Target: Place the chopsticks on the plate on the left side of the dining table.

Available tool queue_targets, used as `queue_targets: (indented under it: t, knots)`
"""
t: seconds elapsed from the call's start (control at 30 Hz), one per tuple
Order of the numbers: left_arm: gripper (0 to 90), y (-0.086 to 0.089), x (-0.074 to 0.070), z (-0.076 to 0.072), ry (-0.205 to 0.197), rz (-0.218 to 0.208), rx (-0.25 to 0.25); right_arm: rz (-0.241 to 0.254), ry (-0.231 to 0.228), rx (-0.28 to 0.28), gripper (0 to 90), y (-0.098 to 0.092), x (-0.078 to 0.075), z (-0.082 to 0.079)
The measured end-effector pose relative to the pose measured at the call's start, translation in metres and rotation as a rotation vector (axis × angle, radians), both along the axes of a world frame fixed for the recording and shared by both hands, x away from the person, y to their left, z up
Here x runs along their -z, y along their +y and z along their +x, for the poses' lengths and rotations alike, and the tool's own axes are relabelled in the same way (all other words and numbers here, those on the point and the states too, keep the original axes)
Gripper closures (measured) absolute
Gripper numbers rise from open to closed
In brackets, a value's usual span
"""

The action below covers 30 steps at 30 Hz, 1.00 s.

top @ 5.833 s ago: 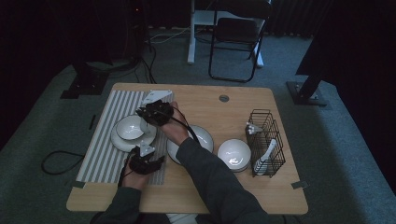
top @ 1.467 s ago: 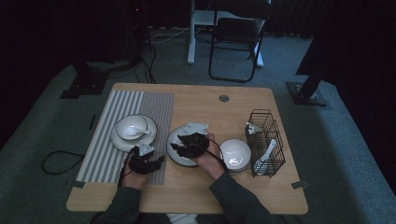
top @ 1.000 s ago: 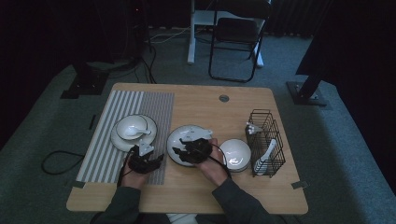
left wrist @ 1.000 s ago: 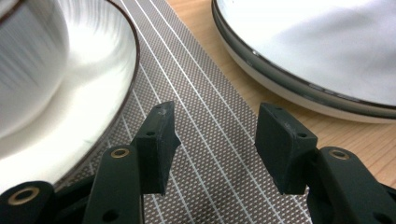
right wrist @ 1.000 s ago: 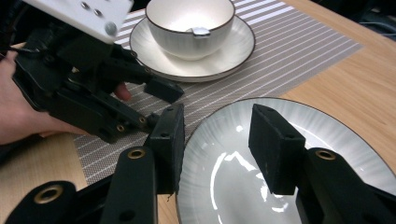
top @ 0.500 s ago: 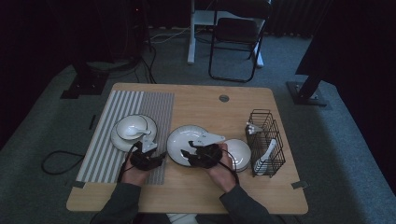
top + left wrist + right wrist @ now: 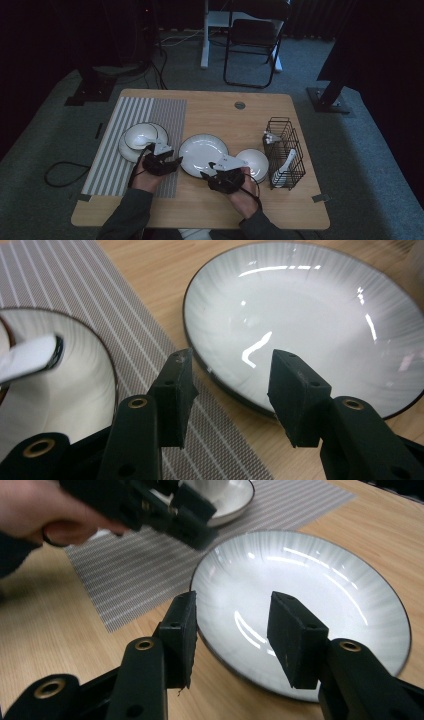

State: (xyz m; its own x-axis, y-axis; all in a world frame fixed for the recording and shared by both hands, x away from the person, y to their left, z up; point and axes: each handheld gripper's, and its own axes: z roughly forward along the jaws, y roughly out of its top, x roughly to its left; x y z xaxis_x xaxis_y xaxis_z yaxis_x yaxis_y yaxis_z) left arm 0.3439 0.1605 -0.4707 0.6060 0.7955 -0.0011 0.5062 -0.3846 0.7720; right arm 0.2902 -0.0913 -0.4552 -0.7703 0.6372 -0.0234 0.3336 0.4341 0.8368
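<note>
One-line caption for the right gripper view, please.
Right tool, jaws open and empty, faces a white plate's near rim; left tool hovers over the striped placemat.

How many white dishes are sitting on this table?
4. A bowl sits in a plate on the striped mat, a large plate lies mid-table, and a small bowl sits beside the wire rack, which may hide more.

I work at a wooden table on grey carpet, in a dim room with dark edges. Beyond the far edge stands a black folding chair beside a white post; black cables trail across the floor
</note>
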Motion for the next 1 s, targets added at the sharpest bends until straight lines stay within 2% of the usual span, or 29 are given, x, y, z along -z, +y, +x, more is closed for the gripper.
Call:
queue_targets:
  t: [0.1,0.5,1.0]
  knots:
    - [53.9,-0.003,-0.004,0.003,0.0,-0.014,0.014,0.003,0.014,0.013,54.4,-0.004,0.005,-0.006]
    - [54.9,-0.023,-0.02,0.012,-0.009,-0.057,0.087,-0.035,0.008,0.037,54.4,-0.015,0.02,-0.023]
    - [58.0,-0.049,-0.036,0.023,-0.021,-0.074,0.171,-0.05,0.051,0.065,54.6,-0.028,0.043,-0.035]
